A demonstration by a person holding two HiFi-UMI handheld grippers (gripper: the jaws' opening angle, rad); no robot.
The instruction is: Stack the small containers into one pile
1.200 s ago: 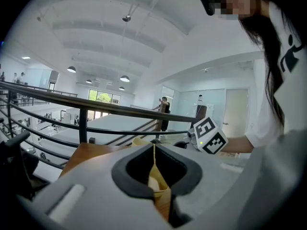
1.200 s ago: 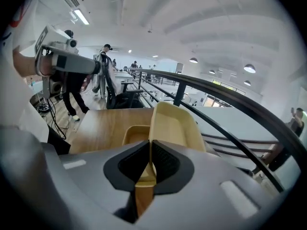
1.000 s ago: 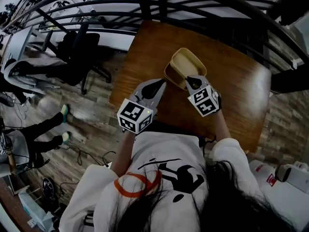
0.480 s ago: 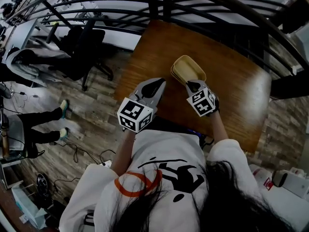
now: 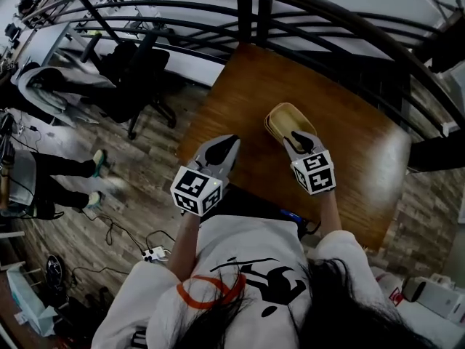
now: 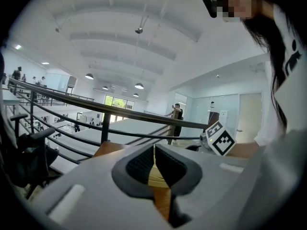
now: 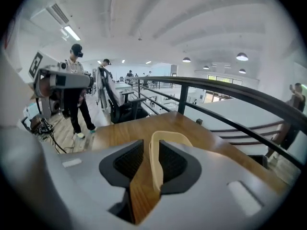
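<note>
- Small containers [image 5: 285, 120]: tan, oval, shallow tubs nested one in another as a single pile. It sits on the brown wooden table [image 5: 349, 144], near the middle and a bit toward my side.
- In my left gripper view the pile's layered rims [image 6: 156, 175] show low down, beyond my closed pads. I cannot count the layers with any certainty.
- My right claw [image 5: 300, 142] is at the near end of the pile, with the marker cube [image 5: 314, 171] behind it toward my body.
- In my right gripper view that claw [image 7: 150, 153] straddles the near wall of the top container [image 7: 169, 138]. The jaws stand only a narrow way apart. The wall lies against the right-hand pad [image 7: 173, 163], and a thin gap with table wood showing through it separates the wall from the other pad. So nothing is pinched.
- My left claw [image 5: 224, 149] hovers over the near left part of the table, beside the pile and apart from it.
- In its own view the left claw [image 6: 154, 152] has its two dark pads pressed together along a thin seam, with nothing between them.
- A dark metal railing [image 5: 327, 13] curves round the far side of the table.
- A black office chair [image 5: 138, 71] stands on the wood-plank floor to the left.
</note>
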